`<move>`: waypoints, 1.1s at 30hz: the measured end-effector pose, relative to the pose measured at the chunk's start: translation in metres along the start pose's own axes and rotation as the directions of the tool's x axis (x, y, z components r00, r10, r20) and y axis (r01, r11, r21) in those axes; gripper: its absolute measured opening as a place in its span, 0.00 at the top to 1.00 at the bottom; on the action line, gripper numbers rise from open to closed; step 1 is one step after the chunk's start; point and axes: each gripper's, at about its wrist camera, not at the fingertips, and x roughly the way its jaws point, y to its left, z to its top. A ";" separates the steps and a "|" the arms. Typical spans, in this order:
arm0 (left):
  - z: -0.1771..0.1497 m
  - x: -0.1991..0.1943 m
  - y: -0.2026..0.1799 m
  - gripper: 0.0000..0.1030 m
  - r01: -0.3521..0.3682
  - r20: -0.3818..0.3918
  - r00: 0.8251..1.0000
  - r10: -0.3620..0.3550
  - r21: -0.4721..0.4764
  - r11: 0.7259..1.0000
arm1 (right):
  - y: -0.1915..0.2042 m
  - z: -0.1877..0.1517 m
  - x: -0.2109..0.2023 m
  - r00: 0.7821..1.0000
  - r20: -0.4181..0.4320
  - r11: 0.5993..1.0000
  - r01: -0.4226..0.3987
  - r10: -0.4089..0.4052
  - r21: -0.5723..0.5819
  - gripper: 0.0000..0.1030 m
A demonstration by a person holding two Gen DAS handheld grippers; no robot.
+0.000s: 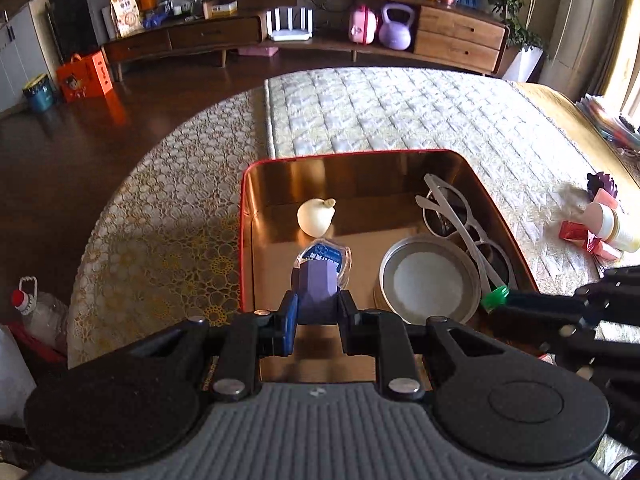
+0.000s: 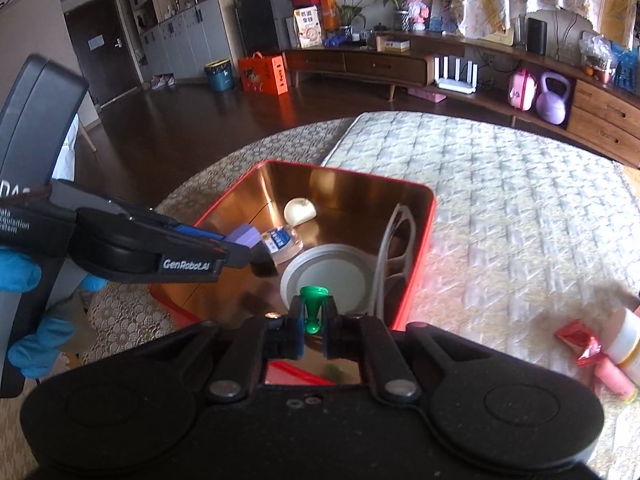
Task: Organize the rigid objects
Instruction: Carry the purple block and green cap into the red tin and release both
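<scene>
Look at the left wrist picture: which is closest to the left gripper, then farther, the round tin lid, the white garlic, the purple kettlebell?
From the left gripper:
1. Round tin lid, just right, in the red box.
2. White garlic, ahead, mid-box.
3. Purple kettlebell, far, on the shelf.

"GenRobot.AI" stands in white on the side of the left gripper point(image 2: 256, 254) in the right wrist view, while the blue-labelled packet's point(image 2: 279, 241) print is too small to read.
</scene>
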 end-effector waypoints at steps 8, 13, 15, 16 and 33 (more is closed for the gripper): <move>0.002 0.015 0.000 0.80 0.019 -0.069 0.997 -0.019 -0.009 1.000 | 0.004 -0.002 0.018 0.998 -0.062 1.000 -0.015 0.015 0.008 0.93; 0.000 0.023 -0.002 0.80 0.029 -0.096 0.995 -0.029 -0.002 1.000 | 0.004 -0.002 0.025 0.997 -0.081 1.000 -0.009 0.010 0.012 0.93; 0.000 0.024 -0.004 0.80 0.033 -0.104 0.994 -0.033 0.000 0.999 | 0.004 -0.002 0.027 0.996 -0.085 1.000 -0.008 0.009 0.018 0.93; 0.001 0.025 -0.005 0.80 0.033 -0.112 0.993 -0.033 0.005 0.999 | 0.003 -0.003 0.027 0.996 -0.084 1.000 -0.011 0.013 0.025 0.93; 0.005 0.025 -0.011 0.79 -0.018 -0.156 0.987 0.024 0.038 0.999 | 0.000 -0.003 0.013 0.998 -0.051 0.997 -0.028 0.032 0.070 0.75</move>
